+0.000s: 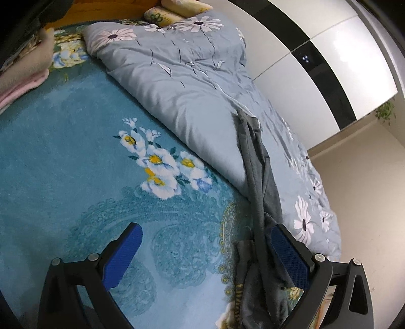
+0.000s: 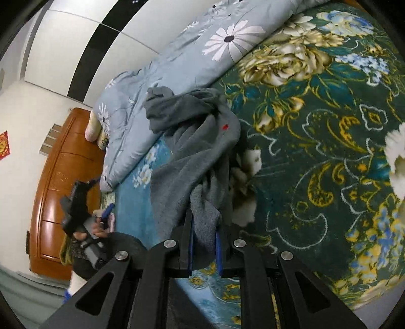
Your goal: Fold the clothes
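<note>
A dark grey garment [image 1: 263,202] lies stretched and bunched along the edge of the quilt, running down past the right finger of my left gripper [image 1: 202,255]. The left gripper is open and empty above the teal floral bedspread [image 1: 76,164]; the cloth touches its right pad [image 1: 288,255]. In the right wrist view the same grey garment [image 2: 192,162] hangs crumpled, with a small red mark on it. My right gripper [image 2: 204,243] is shut on a bunch of its cloth. The left gripper [image 2: 83,207] shows there at the far left, held in a hand.
A grey-blue quilt with daisy print [image 1: 182,83] lies heaped along the bed's far side. Pillows [image 1: 172,12] sit at the head. Folded pink and beige cloth [image 1: 22,76] is stacked at the left. A wooden footboard [image 2: 63,182] and white wardrobe doors [image 1: 329,63] border the bed.
</note>
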A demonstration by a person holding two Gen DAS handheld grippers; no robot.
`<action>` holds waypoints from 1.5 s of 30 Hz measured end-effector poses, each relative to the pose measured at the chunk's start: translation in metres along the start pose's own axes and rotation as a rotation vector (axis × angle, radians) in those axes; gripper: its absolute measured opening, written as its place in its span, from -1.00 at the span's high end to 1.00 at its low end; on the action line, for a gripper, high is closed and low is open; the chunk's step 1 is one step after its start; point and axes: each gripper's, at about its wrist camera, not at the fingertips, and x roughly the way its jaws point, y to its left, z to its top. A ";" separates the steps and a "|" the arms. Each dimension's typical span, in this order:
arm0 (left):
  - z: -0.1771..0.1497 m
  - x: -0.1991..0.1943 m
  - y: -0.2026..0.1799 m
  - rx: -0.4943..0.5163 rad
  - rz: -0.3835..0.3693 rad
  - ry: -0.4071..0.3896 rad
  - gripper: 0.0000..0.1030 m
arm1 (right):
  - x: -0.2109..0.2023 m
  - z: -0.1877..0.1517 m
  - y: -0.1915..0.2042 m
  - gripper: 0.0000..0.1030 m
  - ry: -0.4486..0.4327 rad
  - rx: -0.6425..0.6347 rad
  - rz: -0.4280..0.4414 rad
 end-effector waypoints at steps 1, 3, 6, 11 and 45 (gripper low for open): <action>-0.003 0.000 -0.002 0.007 0.013 0.007 -1.00 | 0.005 0.000 0.000 0.66 0.009 -0.016 -0.018; -0.010 0.000 -0.007 0.031 0.039 0.025 -1.00 | 0.018 -0.003 -0.004 0.63 0.050 -0.040 -0.062; -0.031 0.000 -0.028 0.176 0.076 0.023 -1.00 | 0.026 -0.006 -0.013 0.55 0.077 -0.018 -0.090; -0.056 0.015 -0.042 0.279 0.071 0.096 -1.00 | -0.009 -0.004 -0.005 0.32 0.005 -0.060 -0.153; -0.055 0.043 -0.016 0.115 0.034 0.146 -1.00 | 0.090 0.100 0.118 0.85 0.040 -0.412 -0.224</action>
